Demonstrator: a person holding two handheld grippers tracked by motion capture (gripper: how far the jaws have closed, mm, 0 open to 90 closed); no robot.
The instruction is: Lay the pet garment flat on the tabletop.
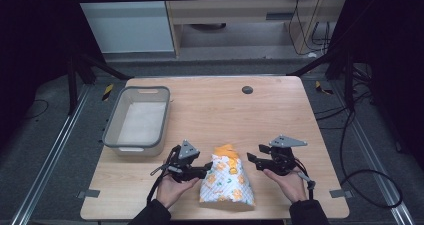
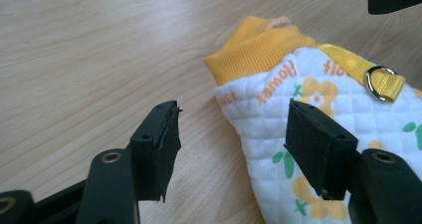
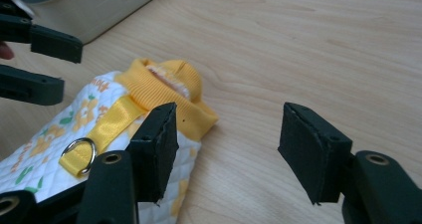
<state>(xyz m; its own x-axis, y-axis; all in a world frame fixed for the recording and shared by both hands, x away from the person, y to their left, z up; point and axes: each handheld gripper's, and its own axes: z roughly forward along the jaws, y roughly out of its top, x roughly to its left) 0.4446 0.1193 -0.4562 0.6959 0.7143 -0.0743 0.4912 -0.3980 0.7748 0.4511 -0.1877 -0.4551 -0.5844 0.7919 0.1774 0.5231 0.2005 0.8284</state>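
- A quilted pet vest (image 1: 226,177) with orange flower print and a yellow ribbed collar (image 2: 259,47) lies on the wooden table (image 1: 220,110), right of the grey bin (image 1: 137,120).
- The left gripper (image 1: 204,171), jaws spread, sits at the vest's left edge, gripping nothing.
- The right gripper (image 1: 254,157), jaws spread, sits just right of the vest, empty.

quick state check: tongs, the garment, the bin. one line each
Left tongs: open, one jaw over the garment's edge, nothing clamped.
Right tongs: open, beside the collar, nothing clamped.
Quilted garment: lying flat on the table, folded, orange collar toward the far side.
Metal ring: lying flat on its yellow strap.
Grey bin: upright on the table, nothing visible inside.
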